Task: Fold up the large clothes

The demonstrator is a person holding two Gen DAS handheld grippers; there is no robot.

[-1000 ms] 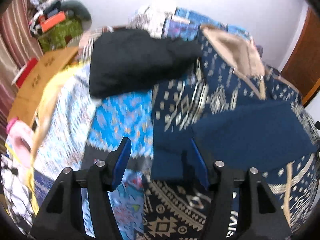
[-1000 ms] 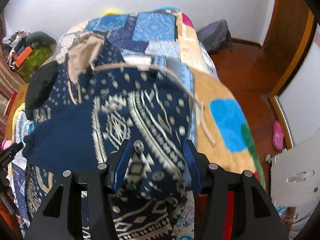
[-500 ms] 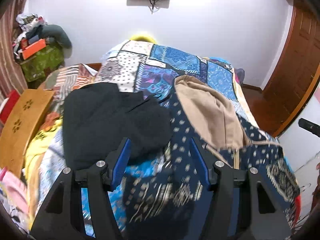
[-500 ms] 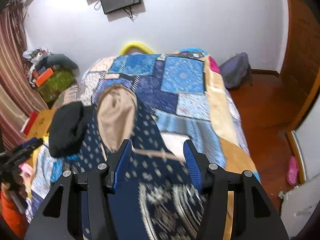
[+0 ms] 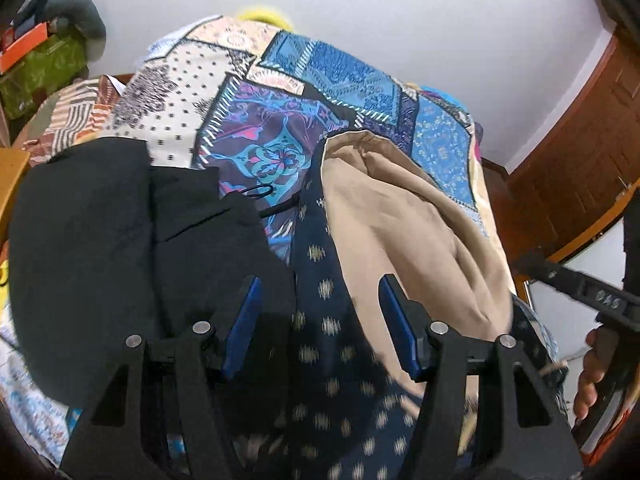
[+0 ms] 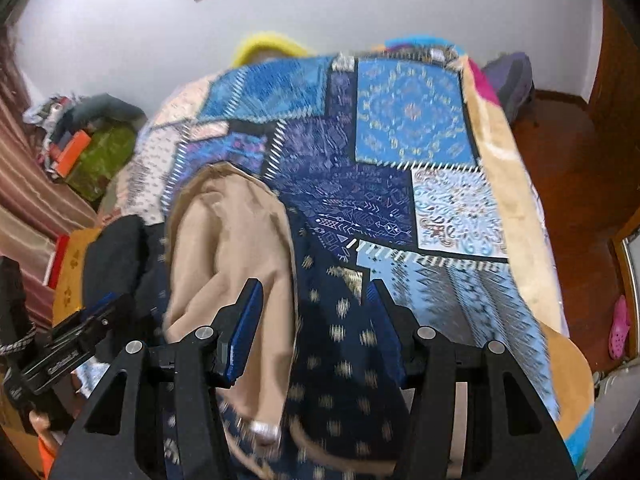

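A navy patterned hoodie lies on the bed with its tan-lined hood spread toward the wall. My left gripper hovers open over the hood's left edge, with navy cloth below the gap and nothing pinched. My right gripper is open too, above the hood's right side and the navy fabric. A drawstring tip lies under it. Each view shows the other gripper's body at its edge, held by a hand.
A black garment lies folded left of the hood on the patchwork quilt. A green box and clutter stand at the left wall. A wooden board lies beside the bed. Right are wooden floor, a backpack and a door.
Both grippers have travelled from over the hoodie's body up to its hood, toward the wall. The jaws kept the same gap and hold nothing.
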